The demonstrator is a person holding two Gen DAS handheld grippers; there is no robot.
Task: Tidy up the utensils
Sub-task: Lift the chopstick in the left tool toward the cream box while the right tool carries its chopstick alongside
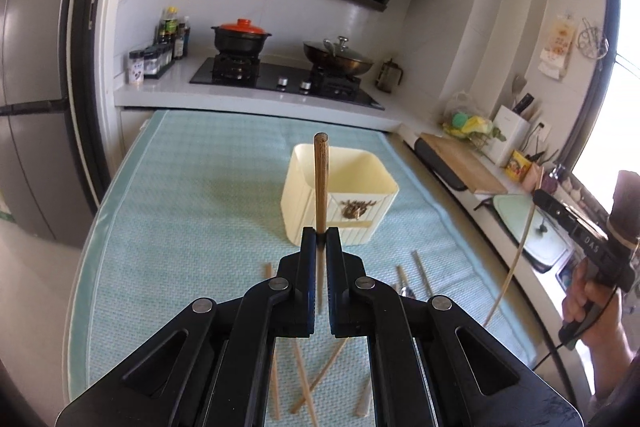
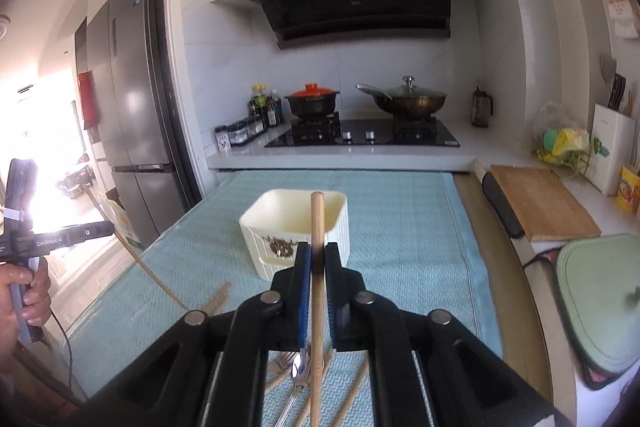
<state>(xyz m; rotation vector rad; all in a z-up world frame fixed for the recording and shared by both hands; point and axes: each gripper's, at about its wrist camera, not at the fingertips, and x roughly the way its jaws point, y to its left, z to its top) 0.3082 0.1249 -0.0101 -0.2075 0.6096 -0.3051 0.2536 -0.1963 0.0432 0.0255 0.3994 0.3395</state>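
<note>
My left gripper [image 1: 321,235] is shut on a brown wooden chopstick [image 1: 321,183] that stands upright between its pads. My right gripper [image 2: 317,251] is shut on a lighter wooden chopstick [image 2: 317,227], also upright. A cream square utensil holder [image 1: 340,195] [image 2: 296,227] stands on the light blue mat [image 1: 192,211] [image 2: 400,227], just beyond both grippers. Several loose chopsticks [image 1: 304,391] [image 2: 352,391] lie on the mat below the grippers. A metal spoon and fork [image 2: 296,371] lie among them. The other gripper shows at each view's edge, held in a hand [image 1: 580,303] [image 2: 34,291].
A stove with a red-lidded black pot [image 1: 240,37] and a lidded wok [image 1: 338,61] stands behind the mat. A wooden cutting board [image 2: 540,203] and a green lid [image 2: 600,303] lie on the counter to the right. A grey fridge [image 2: 128,131] stands at left.
</note>
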